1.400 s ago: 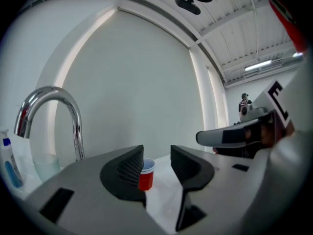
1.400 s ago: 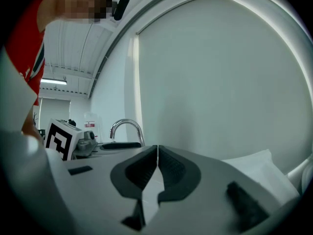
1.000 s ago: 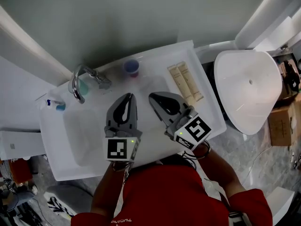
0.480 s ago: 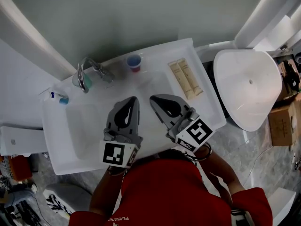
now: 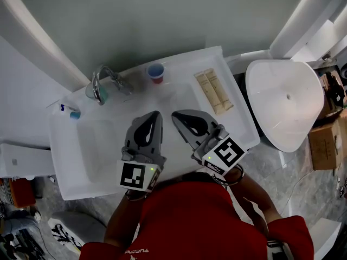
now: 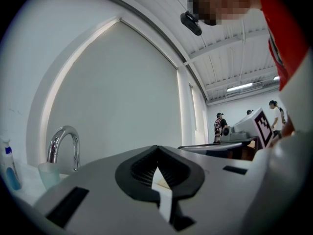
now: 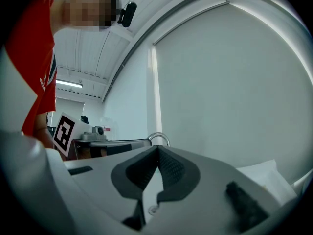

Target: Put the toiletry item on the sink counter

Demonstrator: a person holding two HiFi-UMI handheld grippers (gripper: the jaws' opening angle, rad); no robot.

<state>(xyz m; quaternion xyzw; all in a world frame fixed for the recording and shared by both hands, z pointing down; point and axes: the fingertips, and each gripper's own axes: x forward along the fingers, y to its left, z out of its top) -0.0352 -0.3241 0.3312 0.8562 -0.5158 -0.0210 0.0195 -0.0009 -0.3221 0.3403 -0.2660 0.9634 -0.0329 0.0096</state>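
- The left tool (image 5: 154, 115) and the right tool (image 5: 175, 114) are hanging side by side over the front of the white surface (image 5: 179, 93), both pointing level toward the wall.
- Each tool is clenched, its ribbed dark pads meeting with nothing between them, so neither is carrying anything.
- Two flat beige packets (image 5: 214, 91), long and matte, are lying side by side on the surface to the right of the basin (image 5: 93, 148). I am taking them for the toiletry item, already set down, but that is a judgement.
- A small blue cup (image 5: 156, 72) with a red base is standing near the back edge.
- A translucent teal cup (image 5: 97, 93) is sitting just beside the curved chrome faucet (image 5: 102, 77).
- A small white-and-blue bottle (image 5: 70, 112) is standing at the far left.
- The placing step is looking finished. Any next move is calling only for drawing both tools clear without brushing the packets or the blue cup.
- The surface is looking glossy, hard and moulded, so the light packets could be sliding if nudged.
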